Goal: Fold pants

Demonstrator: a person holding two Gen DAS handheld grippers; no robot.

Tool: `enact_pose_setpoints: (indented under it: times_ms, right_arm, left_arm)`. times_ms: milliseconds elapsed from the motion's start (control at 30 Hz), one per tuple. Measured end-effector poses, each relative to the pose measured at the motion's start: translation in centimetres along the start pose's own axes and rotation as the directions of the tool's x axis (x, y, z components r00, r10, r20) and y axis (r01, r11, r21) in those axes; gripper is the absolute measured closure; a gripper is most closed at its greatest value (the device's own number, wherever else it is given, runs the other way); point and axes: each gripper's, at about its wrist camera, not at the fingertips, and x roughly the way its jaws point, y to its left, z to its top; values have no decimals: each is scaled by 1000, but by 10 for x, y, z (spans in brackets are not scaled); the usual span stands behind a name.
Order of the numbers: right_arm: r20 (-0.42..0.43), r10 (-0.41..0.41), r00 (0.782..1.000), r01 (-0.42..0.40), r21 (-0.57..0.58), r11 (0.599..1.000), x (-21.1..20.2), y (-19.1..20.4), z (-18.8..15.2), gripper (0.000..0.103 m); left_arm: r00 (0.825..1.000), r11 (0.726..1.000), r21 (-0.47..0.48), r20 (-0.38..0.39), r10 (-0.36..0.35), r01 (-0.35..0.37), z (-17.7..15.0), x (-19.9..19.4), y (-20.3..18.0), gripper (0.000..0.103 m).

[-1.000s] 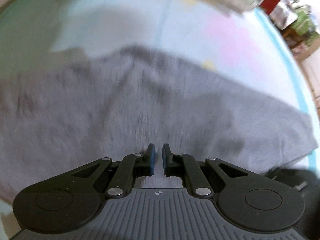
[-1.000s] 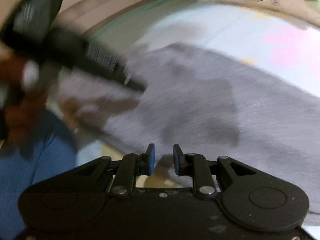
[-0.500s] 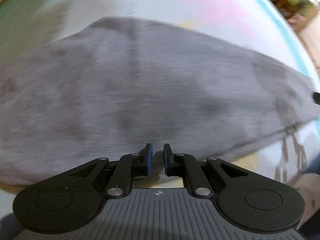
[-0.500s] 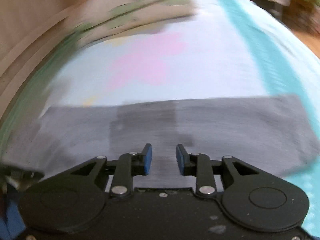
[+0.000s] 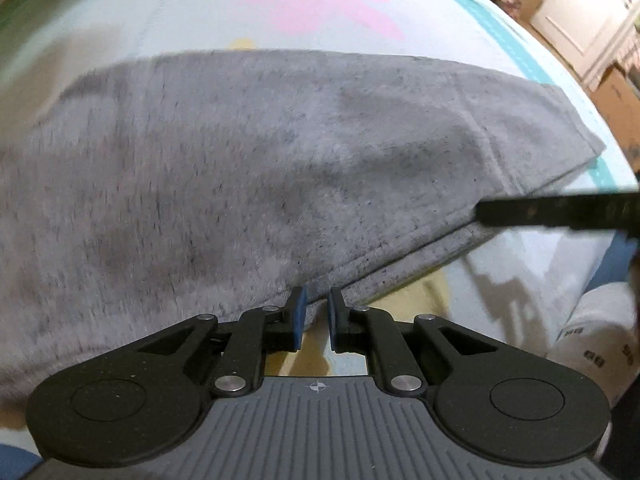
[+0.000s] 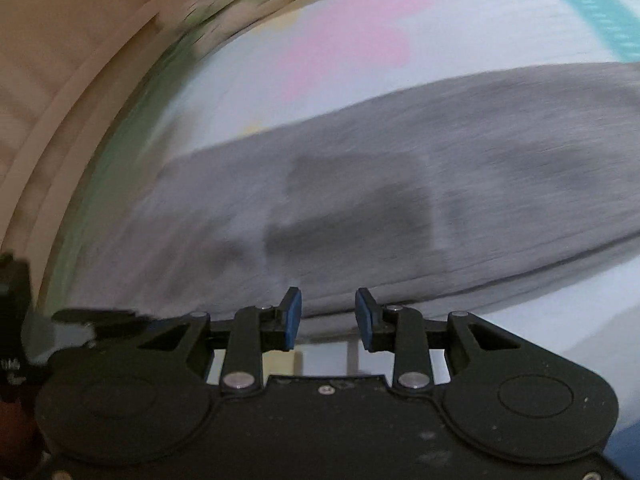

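Grey pants (image 5: 248, 168) lie flat across a pale patterned bed sheet (image 5: 192, 20). In the left wrist view my left gripper (image 5: 316, 312) sits at the pants' near edge, its jaws a narrow gap apart and holding nothing. The right gripper's dark finger (image 5: 560, 212) reaches in from the right over the pants' hem end. In the right wrist view the pants (image 6: 400, 200) stretch left to right, and my right gripper (image 6: 328, 312) is open and empty at their near edge.
The sheet (image 6: 260, 72) has pink and yellow prints and a teal border (image 6: 592, 8). A beige wall or headboard (image 6: 60, 80) runs along the left. Boxes and a doorway (image 5: 592, 20) show beyond the bed's right side. A white printed cloth (image 5: 592, 340) lies at near right.
Both grippers have pulled back towards the pants' near edge. The right gripper's jaws have opened wider. The left gripper's jaws have parted slightly.
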Motion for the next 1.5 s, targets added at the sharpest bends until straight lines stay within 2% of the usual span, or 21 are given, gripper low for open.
enact_pose_setpoints:
  times_ms: [133, 233, 400, 533, 567, 600, 633, 700, 800, 900, 1033, 1100, 1233, 1367, 1500]
  right_arm:
    - [-35, -10, 999, 11, 23, 1000, 16, 5, -9, 69]
    - [-41, -21, 999, 23, 43, 999, 22, 2, -13, 64]
    - [-7, -6, 1000, 7, 93, 996, 33, 4, -16, 58]
    - [24, 20, 1000, -25, 206, 978, 40, -3, -13, 56]
    - [35, 27, 999, -34, 243, 969, 40, -6, -13, 64]
    - [41, 34, 999, -44, 277, 960, 41, -9, -13, 87]
    - [43, 39, 998, -51, 307, 950, 41, -15, -12, 98]
    - [60, 35, 998, -53, 330, 943, 38, -15, -14, 98]
    - [79, 16, 997, -39, 306, 951, 22, -6, -18, 99]
    - [65, -25, 998, 7, 269, 963, 7, -6, -28, 100]
    - [19, -50, 999, 42, 303, 952, 23, -9, -28, 99]
    - [-10, -46, 999, 47, 290, 956, 27, -8, -23, 95]
    - [-35, -45, 998, 52, 235, 971, 6, -5, -16, 85]
    - [39, -108, 993, 100, 159, 982, -39, -21, -4, 81]
    - [126, -216, 968, 198, 144, 970, -81, -57, 19, 74]
  left_arm:
    - [999, 998, -55, 2, -36, 36, 1, 1, 11, 91]
    - [999, 997, -66, 4, -46, 47, -1, -1, 17, 91]
    - [998, 994, -91, 7, -64, 64, -3, -10, 23, 91]
    - [998, 993, -93, 11, -67, 68, -5, -15, 26, 91]
    - [998, 994, -91, 13, -67, 68, -5, -16, 25, 91]
    - [998, 993, -90, 15, -69, 70, -5, -17, 25, 91]
    - [997, 993, -91, 17, -71, 73, -4, -18, 24, 91]
    - [997, 994, -82, 21, -76, 78, -2, -24, 22, 91]
    - [995, 994, -67, 50, -81, 85, 2, -36, 20, 91]
    - [991, 991, -79, 88, -104, 111, 9, -45, 25, 91]
    - [996, 993, -84, 47, -76, 80, 15, -29, 26, 91]
    - [998, 995, -86, -28, -48, 45, 13, -12, 28, 91]
    - [997, 992, -114, -44, -68, 62, 13, -13, 32, 91]
    - [998, 995, -89, -33, -52, 49, 22, -20, 26, 90]
    - [995, 993, -64, 16, -94, 95, 37, -18, 2, 90]
